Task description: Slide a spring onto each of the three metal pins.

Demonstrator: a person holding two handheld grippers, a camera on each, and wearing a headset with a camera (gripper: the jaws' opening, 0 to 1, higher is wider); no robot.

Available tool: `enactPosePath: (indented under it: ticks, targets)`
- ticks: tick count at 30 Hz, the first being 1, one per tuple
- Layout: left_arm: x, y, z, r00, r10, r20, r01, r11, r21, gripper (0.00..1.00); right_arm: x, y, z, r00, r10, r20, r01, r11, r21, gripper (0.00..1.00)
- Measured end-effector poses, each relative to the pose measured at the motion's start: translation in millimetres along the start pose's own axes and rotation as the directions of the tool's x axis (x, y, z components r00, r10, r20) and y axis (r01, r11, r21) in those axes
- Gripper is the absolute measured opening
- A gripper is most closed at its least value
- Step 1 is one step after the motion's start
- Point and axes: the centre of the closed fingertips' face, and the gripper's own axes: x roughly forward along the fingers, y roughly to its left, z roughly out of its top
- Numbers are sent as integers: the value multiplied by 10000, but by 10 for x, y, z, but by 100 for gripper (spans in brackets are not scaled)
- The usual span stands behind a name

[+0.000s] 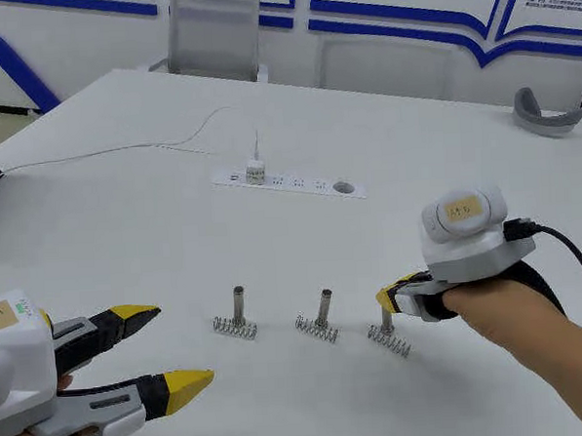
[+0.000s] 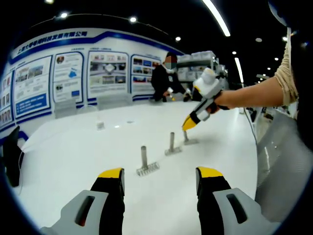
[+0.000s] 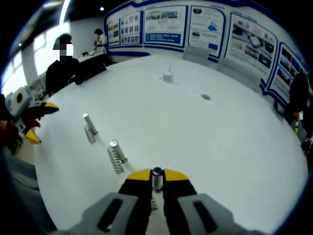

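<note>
A: So, what could go wrong from here?

B: Start close. Low centre in the right gripper view, the right gripper has its jaws pinched shut on the top of the right pin, not on a spring. I'd judge a sideways pull could tip that pin or drag it across the white table. The right spring, lying flat at the pin's foot, could also get nudged away.

A: And the other two?

B: The middle pin and the left pin stand upright in the lower middle of the head view. Each has a spring lying flat at its base: the middle spring and the left spring. None is threaded yet, so all three are left to do.

A: Hand poses?

B: The left gripper sits at the bottom left with its jaws spread wide, holding nothing. It points toward the left pin but is well apart from it. The right one reaches in from the right edge, forearm angled down, tips slanting onto its pin.

A: Anything beyond?

B: A power strip with a thin cable, upper middle, well away from the work.
</note>
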Motion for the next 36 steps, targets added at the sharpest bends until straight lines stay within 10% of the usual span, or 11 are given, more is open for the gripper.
enactPosePath:
  ticks: [36]
  targets:
    - [16, -267, 44, 9975, -670, -201, 676, 9973, 290, 60, -86, 66, -69, 9991, 79, 412, -92, 9994, 323, 10]
